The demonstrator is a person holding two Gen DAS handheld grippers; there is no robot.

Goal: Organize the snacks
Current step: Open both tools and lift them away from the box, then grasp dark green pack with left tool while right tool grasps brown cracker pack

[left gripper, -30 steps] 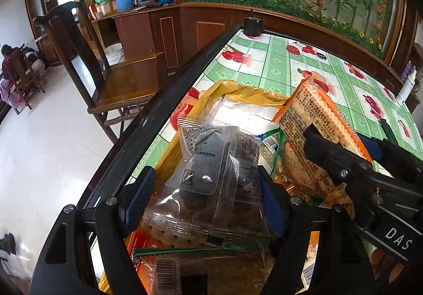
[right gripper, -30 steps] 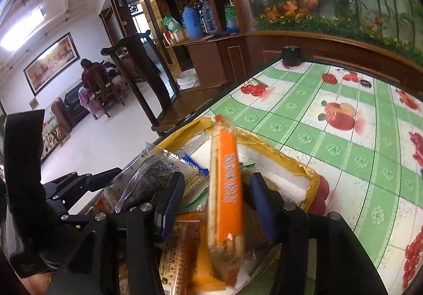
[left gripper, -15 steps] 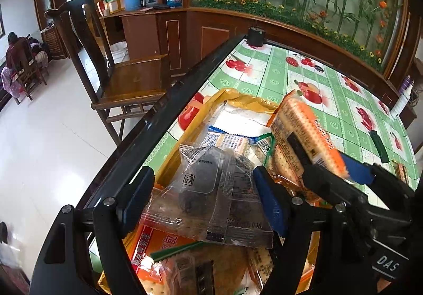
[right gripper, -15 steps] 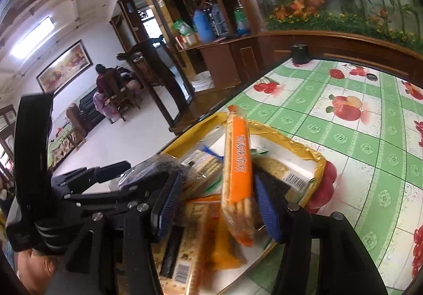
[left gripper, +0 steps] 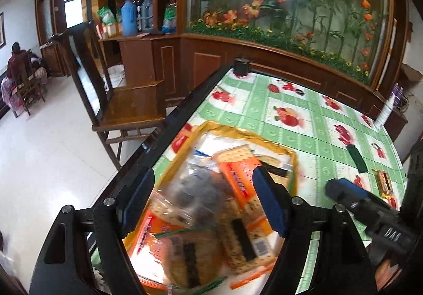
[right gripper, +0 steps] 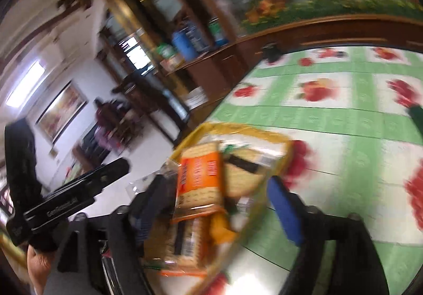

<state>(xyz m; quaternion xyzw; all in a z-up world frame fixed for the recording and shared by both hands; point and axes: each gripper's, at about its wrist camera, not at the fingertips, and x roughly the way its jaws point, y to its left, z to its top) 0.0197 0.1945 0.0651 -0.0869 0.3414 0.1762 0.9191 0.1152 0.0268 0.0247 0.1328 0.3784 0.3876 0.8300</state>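
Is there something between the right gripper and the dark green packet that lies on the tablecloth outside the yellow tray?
Nothing visible. Only bare tablecloth separates the right gripper, whose fingers are opening and grip nothing, from the dark green packet. A small cracker pack lies beside it, out of the path.

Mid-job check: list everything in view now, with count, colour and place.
tray: one, gold, on green tablecloth
orange cracker packet: one, orange, in tray
other cracker packets: several, orange-beige, in tray
clear packet: one, dark contents, over tray
dark green item: one, right of tray
black cup: one, tablecloth's far corner
chair: one, brown wood, left of tray
left gripper: blue fingers, clear packet between, grip unclear
right gripper: fingers opening, orange cracker packet between, unpressed
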